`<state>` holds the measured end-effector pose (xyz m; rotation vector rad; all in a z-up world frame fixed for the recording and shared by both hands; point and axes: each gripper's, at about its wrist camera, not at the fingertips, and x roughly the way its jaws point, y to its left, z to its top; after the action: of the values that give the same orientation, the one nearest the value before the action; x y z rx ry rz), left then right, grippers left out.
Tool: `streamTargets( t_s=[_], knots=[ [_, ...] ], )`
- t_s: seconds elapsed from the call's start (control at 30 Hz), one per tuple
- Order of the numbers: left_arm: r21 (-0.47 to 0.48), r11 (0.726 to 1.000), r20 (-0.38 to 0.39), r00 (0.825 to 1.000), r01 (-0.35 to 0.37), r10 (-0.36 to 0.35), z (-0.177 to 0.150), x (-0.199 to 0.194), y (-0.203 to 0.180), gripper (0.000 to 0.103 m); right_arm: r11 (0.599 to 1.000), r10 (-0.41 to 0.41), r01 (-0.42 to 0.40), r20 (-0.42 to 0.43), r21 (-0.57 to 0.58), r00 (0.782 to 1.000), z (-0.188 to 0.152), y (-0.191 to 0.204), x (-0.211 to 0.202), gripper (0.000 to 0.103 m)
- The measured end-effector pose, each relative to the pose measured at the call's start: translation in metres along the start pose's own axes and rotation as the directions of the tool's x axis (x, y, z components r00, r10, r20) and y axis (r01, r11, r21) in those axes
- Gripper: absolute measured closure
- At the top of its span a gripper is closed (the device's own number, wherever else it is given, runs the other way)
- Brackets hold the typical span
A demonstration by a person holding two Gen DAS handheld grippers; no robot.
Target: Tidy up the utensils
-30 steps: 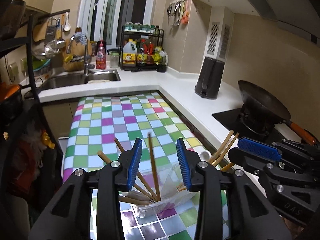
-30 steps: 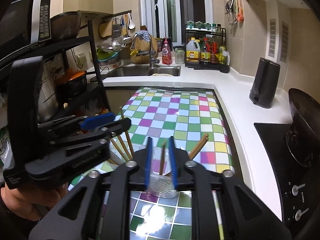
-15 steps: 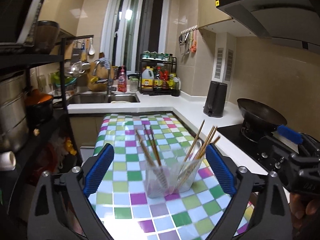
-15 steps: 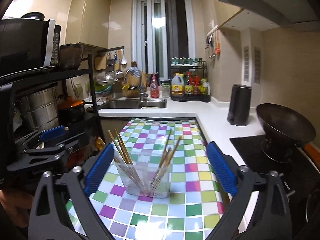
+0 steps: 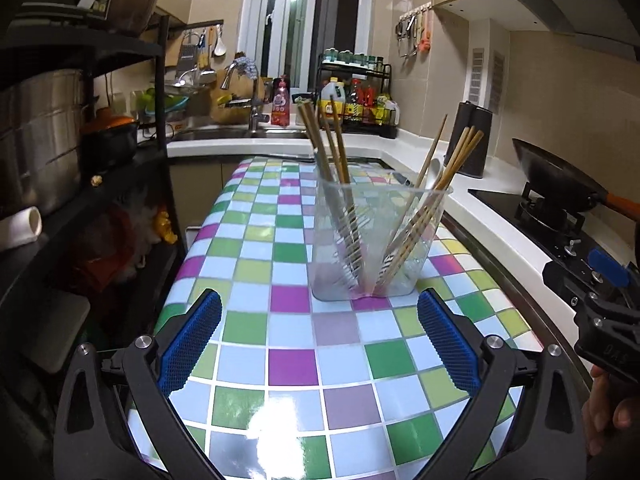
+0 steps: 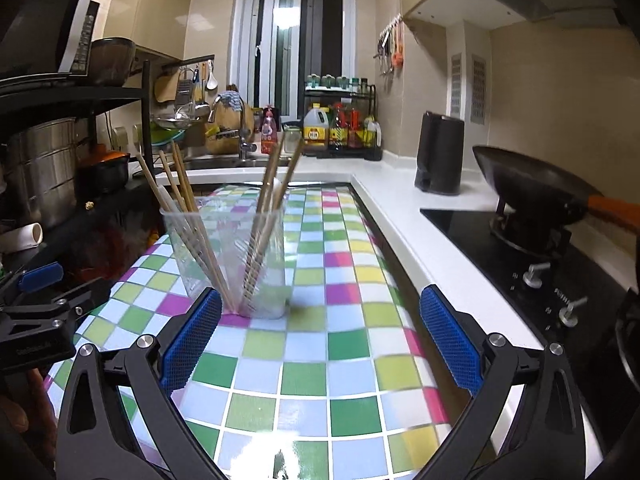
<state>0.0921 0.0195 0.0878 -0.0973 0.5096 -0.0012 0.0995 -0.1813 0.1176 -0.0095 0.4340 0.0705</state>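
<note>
Behind the chopstick cup (image 5: 378, 240) — left gripper (image 5: 320, 344) and right gripper (image 6: 320, 340), jaws spread, empty.

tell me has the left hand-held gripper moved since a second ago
Yes. The left hand-held gripper has backed away from the clear holder and opened; earlier its pads sat over the chopsticks.

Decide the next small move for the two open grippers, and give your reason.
Probably hold both back: the left gripper and right gripper are open and empty, the wooden chopsticks all stand in the clear plastic holder, and nothing loose shows on the checkered tabletop.
</note>
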Motion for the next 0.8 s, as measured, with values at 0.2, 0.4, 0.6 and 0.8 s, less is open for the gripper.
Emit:
streamTargets(
  t_s=[0.2,0.4,0.6,0.8],
  knots=[
    [0.015,1.000,-0.037,0.999,-0.012,0.012,-0.018,0.013,-0.007,0.008,1.000,0.004,-0.003,-0.046,0.008,0.999,-0.021,-0.004,0.017,0.005],
    [0.013,1.000,-0.067,0.997,-0.023,0.024,-0.023,0.024,-0.003,0.008,1.000,-0.007,0.007,-0.077,0.002,0.997,-0.026,-0.007,0.027,0.005],
    [0.012,1.000,-0.076,0.997,-0.006,0.007,-0.023,0.027,-0.004,0.008,1.000,-0.013,0.013,-0.078,0.004,0.997,-0.028,-0.009,0.028,0.005],
    [0.024,1.000,-0.073,0.997,0.008,-0.007,-0.026,0.024,-0.008,0.008,1.000,-0.010,0.010,-0.080,0.001,0.997,-0.028,-0.008,0.028,0.005]
  ],
)
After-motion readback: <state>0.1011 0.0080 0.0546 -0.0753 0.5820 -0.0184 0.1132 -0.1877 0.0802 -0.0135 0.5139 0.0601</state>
